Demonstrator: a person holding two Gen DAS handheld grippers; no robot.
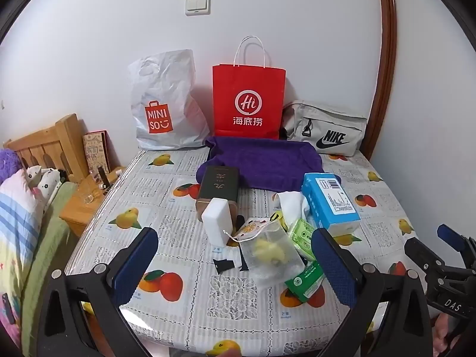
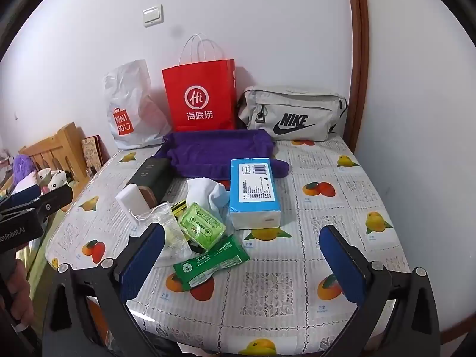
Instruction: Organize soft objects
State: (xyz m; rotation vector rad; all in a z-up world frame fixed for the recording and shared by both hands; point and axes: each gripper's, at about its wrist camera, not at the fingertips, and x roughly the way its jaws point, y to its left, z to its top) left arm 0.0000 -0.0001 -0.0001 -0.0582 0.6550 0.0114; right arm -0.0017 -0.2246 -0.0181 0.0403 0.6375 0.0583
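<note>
A pile lies mid-table: a purple towel (image 1: 267, 160) (image 2: 220, 151), a blue tissue pack (image 1: 330, 205) (image 2: 254, 190), white socks (image 1: 293, 205) (image 2: 208, 195), a clear pouch with a yellow soft toy (image 1: 272, 253), green wipe packets (image 1: 303, 282) (image 2: 211, 264), a light green cassette-print pack (image 2: 202, 226), a white sponge block (image 1: 217, 223) (image 2: 132, 202) and a dark box (image 1: 220, 186) (image 2: 151, 175). My left gripper (image 1: 235, 267) is open and empty, just short of the pouch. My right gripper (image 2: 244, 264) is open and empty over the table's front.
At the back wall stand a white Miniso bag (image 1: 163, 104) (image 2: 128, 110), a red paper bag (image 1: 248, 98) (image 2: 202, 98) and a grey Nike pouch (image 1: 324, 131) (image 2: 294, 113). A wooden bedside table (image 1: 83, 199) and bed with plush toys (image 1: 38, 178) are left. The fruit-print tablecloth (image 1: 178, 208) covers the table.
</note>
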